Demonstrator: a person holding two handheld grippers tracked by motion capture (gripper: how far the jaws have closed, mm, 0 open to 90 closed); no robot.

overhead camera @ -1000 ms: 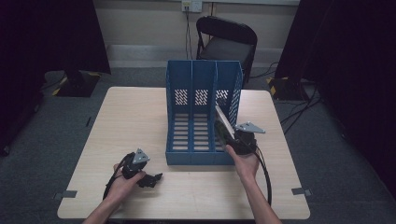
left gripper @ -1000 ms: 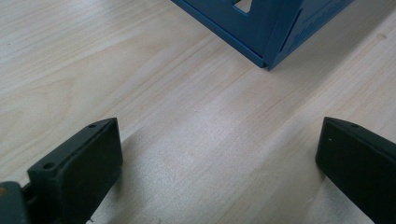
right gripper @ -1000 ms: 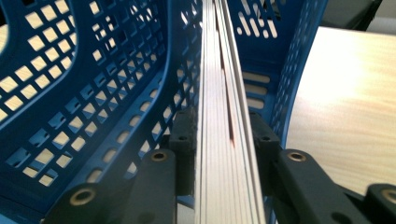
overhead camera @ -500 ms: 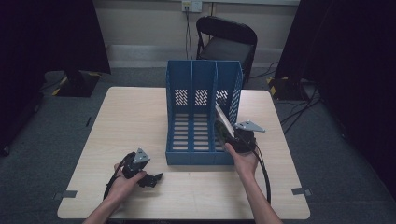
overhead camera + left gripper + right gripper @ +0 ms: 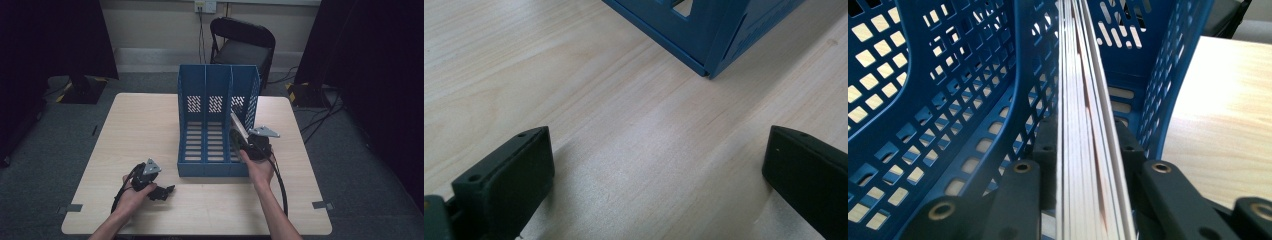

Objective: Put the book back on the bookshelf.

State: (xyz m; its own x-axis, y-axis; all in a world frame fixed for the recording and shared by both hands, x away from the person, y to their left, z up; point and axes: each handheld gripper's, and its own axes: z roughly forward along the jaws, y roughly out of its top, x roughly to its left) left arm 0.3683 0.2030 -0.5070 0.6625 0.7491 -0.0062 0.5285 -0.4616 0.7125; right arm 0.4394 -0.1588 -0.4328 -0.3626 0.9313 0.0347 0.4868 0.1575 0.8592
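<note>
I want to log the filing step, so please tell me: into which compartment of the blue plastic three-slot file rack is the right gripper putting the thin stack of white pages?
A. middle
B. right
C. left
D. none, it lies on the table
B: the right gripper holds the thin stack of white pages inside the rightmost slot of the blue plastic file rack.

Dim room with dark edges, soft overhead light on pale table, gripper close-ups slightly blurred near the lens

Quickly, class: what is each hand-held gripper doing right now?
Left hand-held gripper: open, holding nothing, low over the table.
Right hand-held gripper: shut on a book in the file rack.
</note>
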